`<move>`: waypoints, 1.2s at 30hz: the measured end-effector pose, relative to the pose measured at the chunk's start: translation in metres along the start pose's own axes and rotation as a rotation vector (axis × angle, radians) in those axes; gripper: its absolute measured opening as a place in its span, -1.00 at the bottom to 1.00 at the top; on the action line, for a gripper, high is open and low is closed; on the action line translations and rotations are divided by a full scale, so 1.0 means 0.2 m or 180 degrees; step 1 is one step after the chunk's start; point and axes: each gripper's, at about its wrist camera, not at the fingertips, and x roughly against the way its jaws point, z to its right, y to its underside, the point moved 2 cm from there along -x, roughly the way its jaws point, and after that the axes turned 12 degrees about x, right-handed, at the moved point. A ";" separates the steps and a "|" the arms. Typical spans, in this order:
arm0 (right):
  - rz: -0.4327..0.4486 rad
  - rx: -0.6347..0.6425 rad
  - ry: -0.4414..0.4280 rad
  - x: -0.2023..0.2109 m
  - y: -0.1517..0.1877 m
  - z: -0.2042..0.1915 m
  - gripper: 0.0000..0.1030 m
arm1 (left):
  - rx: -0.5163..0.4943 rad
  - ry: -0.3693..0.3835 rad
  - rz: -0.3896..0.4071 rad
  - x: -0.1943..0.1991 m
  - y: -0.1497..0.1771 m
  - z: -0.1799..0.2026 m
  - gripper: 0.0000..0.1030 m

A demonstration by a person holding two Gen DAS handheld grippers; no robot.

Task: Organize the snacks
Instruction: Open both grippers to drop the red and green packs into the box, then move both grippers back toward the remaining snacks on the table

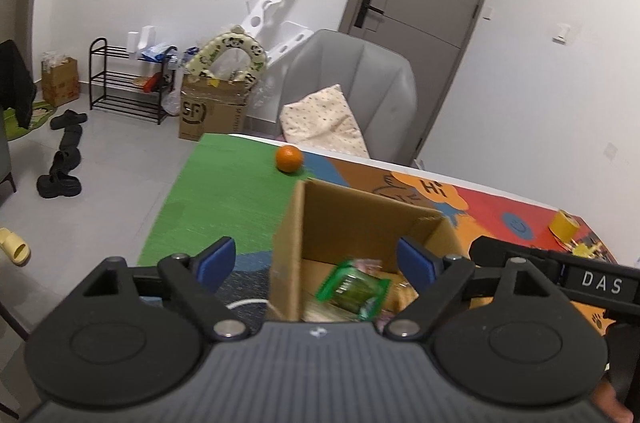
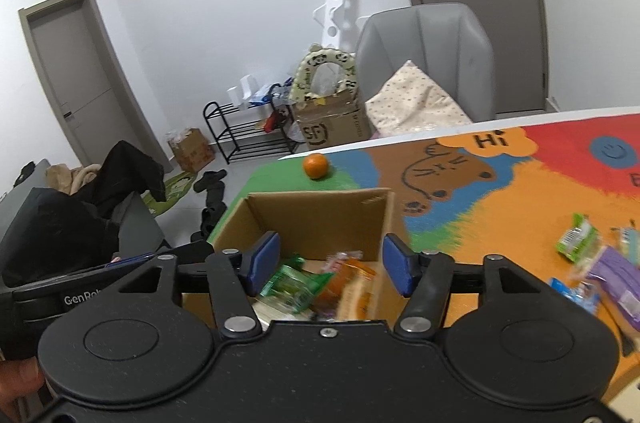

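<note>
An open cardboard box (image 1: 340, 219) (image 2: 320, 219) stands on a colourful mat on the table. Inside it lie a green snack packet (image 1: 354, 289) (image 2: 294, 285) and an orange packet (image 2: 352, 283). My left gripper (image 1: 316, 261) is open and empty, hovering above the box's near edge. My right gripper (image 2: 332, 263) is open and empty, also above the box. Several loose snack packets (image 2: 580, 237) lie on the mat to the right. An orange fruit (image 1: 289, 159) (image 2: 316, 165) sits beyond the box.
A yellow tape roll (image 1: 564, 225) lies at the table's right. A grey armchair (image 1: 352, 83) with a cushion stands behind the table. A cardboard box (image 1: 210, 113), shoe rack (image 1: 128, 83) and shoes are on the floor at the left.
</note>
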 end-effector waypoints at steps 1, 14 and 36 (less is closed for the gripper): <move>0.0013 -0.0014 0.0034 0.02 0.01 0.02 0.23 | -0.0020 0.0019 -0.0012 0.00 0.01 0.02 0.70; 0.0106 -0.0258 0.0271 0.22 0.11 0.27 0.56 | -0.0243 0.0218 -0.0111 0.00 0.13 0.27 0.74; 0.0180 -0.0604 0.0597 0.45 0.29 0.63 0.82 | -0.0511 0.0414 -0.0223 -0.02 0.30 0.61 0.79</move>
